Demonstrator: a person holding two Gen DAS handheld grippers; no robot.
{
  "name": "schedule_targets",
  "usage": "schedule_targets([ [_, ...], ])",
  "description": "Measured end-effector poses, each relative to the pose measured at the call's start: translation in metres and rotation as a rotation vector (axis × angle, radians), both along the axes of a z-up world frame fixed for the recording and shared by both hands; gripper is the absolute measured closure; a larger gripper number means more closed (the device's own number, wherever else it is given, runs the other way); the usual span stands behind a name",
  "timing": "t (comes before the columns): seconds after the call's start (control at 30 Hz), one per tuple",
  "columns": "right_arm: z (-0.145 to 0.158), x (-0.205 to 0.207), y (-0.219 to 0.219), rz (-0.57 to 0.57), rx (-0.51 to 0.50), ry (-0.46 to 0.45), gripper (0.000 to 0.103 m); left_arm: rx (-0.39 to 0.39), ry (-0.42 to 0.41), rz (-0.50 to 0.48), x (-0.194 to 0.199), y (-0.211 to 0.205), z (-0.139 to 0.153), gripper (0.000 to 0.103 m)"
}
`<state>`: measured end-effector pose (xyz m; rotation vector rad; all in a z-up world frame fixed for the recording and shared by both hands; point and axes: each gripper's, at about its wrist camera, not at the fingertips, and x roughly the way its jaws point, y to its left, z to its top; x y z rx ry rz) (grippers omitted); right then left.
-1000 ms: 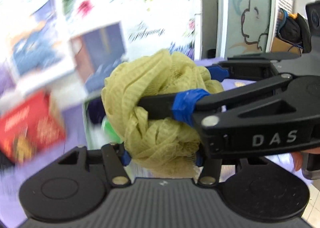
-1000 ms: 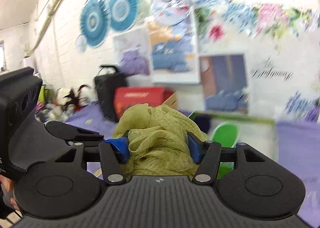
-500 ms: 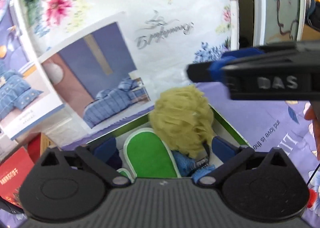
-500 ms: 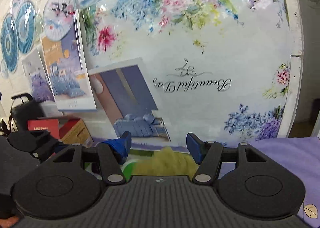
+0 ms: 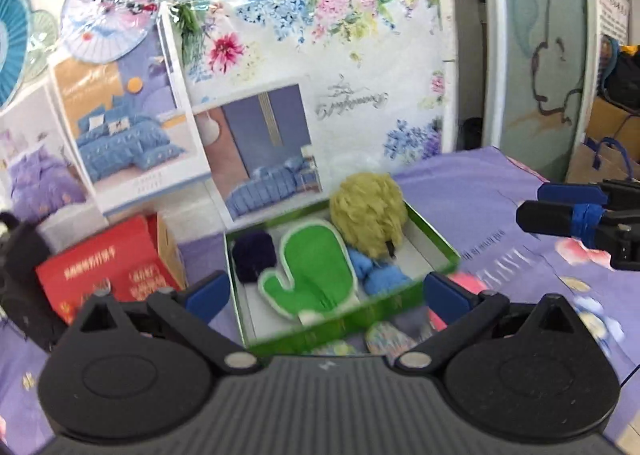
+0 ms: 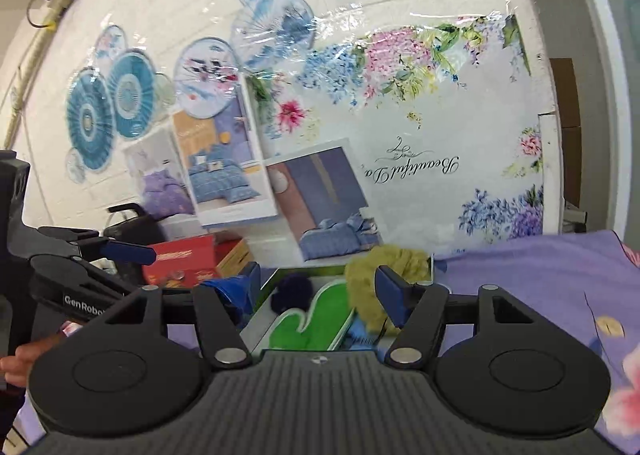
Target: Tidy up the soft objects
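Sponge in box | both grippers open, empty | next: pick remaining soft item, grip its middle gently.

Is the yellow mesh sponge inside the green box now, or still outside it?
Inside. The yellow mesh sponge rests in the far right corner of the green box, beside the green mitt; no tongs touch it.

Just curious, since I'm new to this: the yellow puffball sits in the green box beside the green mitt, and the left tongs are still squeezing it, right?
Not quite. The yellow puffball does sit in the green box beside the green mitt, but the left tongs are open and hold nothing. The left wrist view shows it.
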<state>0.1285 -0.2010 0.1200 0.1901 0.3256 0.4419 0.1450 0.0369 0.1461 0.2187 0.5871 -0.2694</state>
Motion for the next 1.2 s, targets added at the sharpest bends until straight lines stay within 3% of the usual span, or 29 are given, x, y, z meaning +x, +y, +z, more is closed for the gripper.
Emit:
schedule_targets([
  [0.3, -0.075, -0.098, 0.002, -0.061, 0.013, 0.172, 0.053, 0.034, 0.118, 0.003, -0.108, 0.007, -0.086, 0.0],
  [0.5, -0.134, -0.122, 0.014, -0.072, 0.065, 0.315, 0.053, 0.052, 0.211, 0.029, -0.143, 0.007, -0.147, 0.0],
  [0.63, -0.139, -0.111, 0.031, -0.025, 0.038, 0.339, 0.053, 0.027, 0.265, 0.071, -0.14, 0.016, -0.163, 0.0],
  [0.77, -0.125, -0.092, 0.048, 0.013, -0.007, 0.284, 0.053, 0.021, 0.24, 0.117, -0.126, 0.028, -0.157, 0.0],
  [0.87, -0.121, -0.073, 0.053, 0.028, 0.019, 0.278, 0.053, 0.019, 0.227, 0.14, -0.111, 0.031, -0.157, 0.0],
  [1.07, -0.12, -0.036, 0.063, 0.003, -0.031, 0.275, 0.052, -0.09, 0.301, 0.243, -0.069, 0.042, -0.167, 0.0],
  [1.2, -0.125, -0.022, 0.061, 0.008, -0.002, 0.304, 0.052, -0.09, 0.318, 0.293, -0.054, 0.049, -0.171, 0.0],
])
